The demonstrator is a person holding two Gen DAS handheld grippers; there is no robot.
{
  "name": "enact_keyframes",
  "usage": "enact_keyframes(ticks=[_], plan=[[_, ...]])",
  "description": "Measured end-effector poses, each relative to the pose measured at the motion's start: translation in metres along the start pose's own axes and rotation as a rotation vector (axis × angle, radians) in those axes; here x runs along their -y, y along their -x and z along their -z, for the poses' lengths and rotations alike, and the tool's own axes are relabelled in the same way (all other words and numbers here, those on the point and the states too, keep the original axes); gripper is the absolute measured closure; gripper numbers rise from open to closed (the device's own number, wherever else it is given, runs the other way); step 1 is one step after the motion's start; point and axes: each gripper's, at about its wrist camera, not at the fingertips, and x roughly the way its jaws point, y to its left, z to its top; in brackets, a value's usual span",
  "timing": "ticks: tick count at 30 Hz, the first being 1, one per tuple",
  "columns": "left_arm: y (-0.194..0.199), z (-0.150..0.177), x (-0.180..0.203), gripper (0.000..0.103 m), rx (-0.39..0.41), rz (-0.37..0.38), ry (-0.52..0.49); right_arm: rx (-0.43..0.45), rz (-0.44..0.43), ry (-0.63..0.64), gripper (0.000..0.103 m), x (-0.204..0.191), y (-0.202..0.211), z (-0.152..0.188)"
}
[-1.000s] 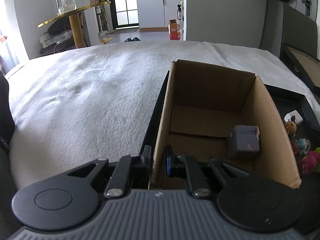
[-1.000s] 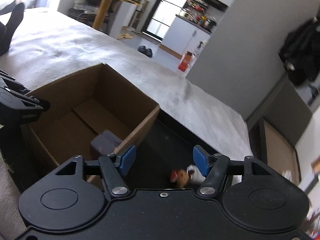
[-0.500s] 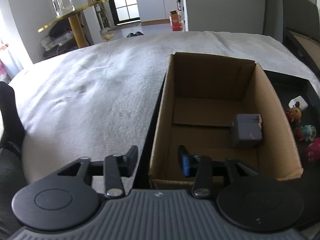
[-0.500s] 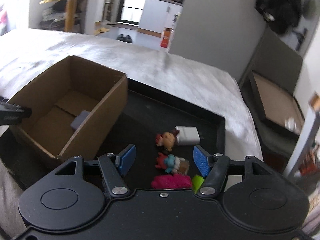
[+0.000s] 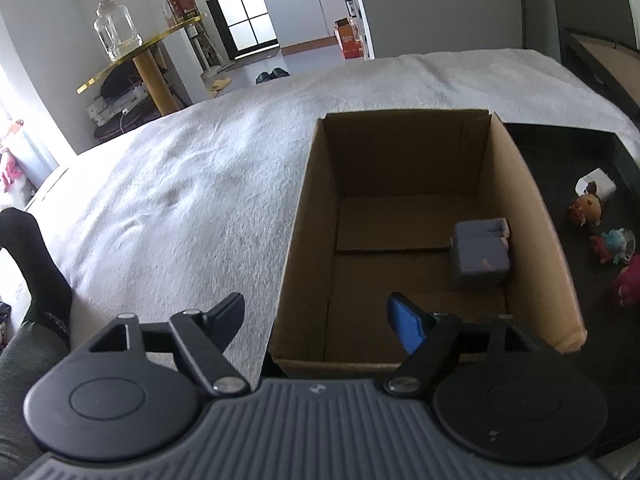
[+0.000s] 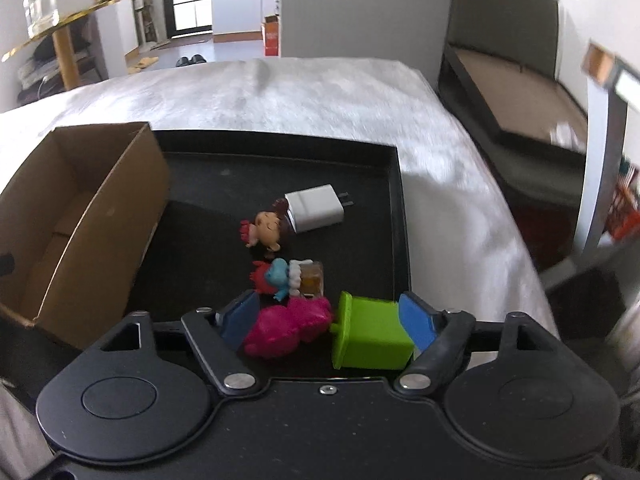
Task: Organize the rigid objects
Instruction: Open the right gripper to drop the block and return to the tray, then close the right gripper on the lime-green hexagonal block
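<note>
An open cardboard box (image 5: 516,200) (image 6: 100,216) stands in a black tray (image 6: 396,216), with a grey-purple block (image 5: 480,254) inside at its right wall. My left gripper (image 5: 316,320) is open at the box's near left corner, its fingers astride the left wall. My right gripper (image 6: 328,316) is open above the tray, with a pink toy (image 6: 288,328) and a green block (image 6: 372,332) between its fingers. Beyond them lie a blue-and-red figure (image 6: 284,278), a brown-haired doll (image 6: 266,230) and a white charger (image 6: 314,208).
The tray lies on a white blanket (image 5: 180,200) over a bed. A black-socked foot (image 5: 36,256) is at the left. A gold side table with a glass jar (image 5: 118,34) stands beyond the bed. A dark bench (image 6: 520,92) is to the right.
My left gripper has let go of the box wall and opened wide. My right gripper has swung right from the box and come down over the toys in the tray.
</note>
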Motion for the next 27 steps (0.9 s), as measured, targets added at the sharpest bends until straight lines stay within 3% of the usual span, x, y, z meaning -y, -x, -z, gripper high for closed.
enact_keyframes(ticks=[9, 18, 20, 22, 27], plan=[[-0.003, -0.003, 0.0, 0.023, -0.022, -0.003, 0.004, -0.077, -0.001, -0.105, 0.025, 0.021, -0.024, 0.0], [-0.004, -0.002, 0.0, 0.023, -0.025, -0.006, 0.005, -0.119, 0.032, -0.125, 0.026, 0.024, -0.04, 0.003], [-0.005, -0.002, -0.001, 0.023, -0.026, -0.006, 0.009, -0.116, 0.034, -0.123, 0.032, 0.024, -0.04, 0.004], [-0.005, -0.002, -0.002, 0.023, -0.029, -0.006, 0.011, -0.107, 0.068, -0.12, 0.047, 0.024, -0.037, 0.004], [-0.007, -0.001, -0.003, 0.023, -0.033, -0.005, 0.011, -0.098, 0.065, -0.143, 0.053, 0.029, -0.034, 0.004]])
